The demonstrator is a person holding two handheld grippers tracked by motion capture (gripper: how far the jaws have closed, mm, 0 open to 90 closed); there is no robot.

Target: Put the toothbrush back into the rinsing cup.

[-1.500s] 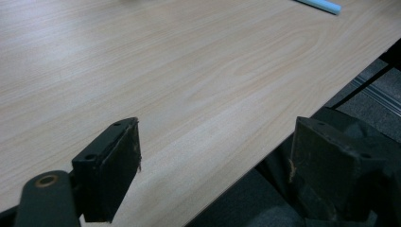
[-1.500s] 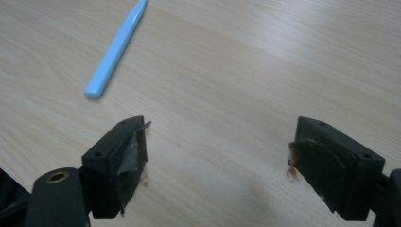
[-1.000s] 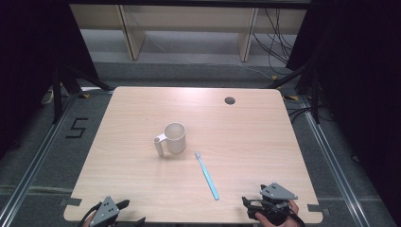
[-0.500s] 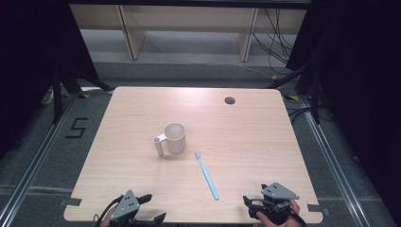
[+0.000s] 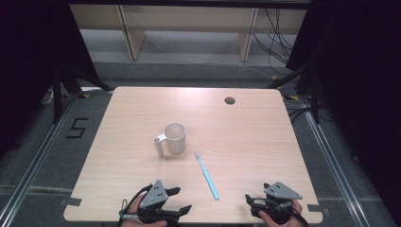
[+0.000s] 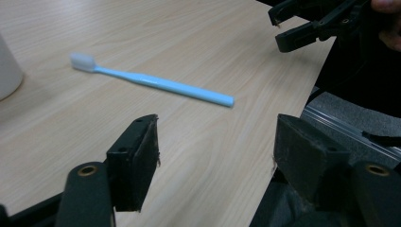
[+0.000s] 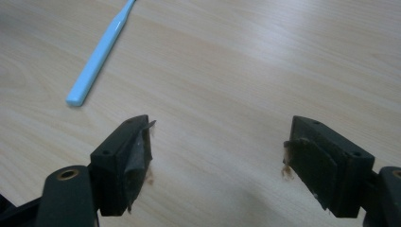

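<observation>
Fig.: left gripper [image 5: 177, 199] and right gripper [image 5: 252, 202] at table [image 5: 265, 137] near edge, both w/ jaws spread wide, empty. Toothbrush [image 5: 207, 175] lies flat btwn them, bristles toward 11 o'clock, just beside mug [image 5: 174, 138]. Risk: thin handle flush w/ tabletop, so jaws may skid it away or nudge mug.

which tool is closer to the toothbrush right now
Left, narrowly. The left tool sits just left of the toothbrush handle end; the right tool is farther off to its right. Both open, touching nothing.
</observation>
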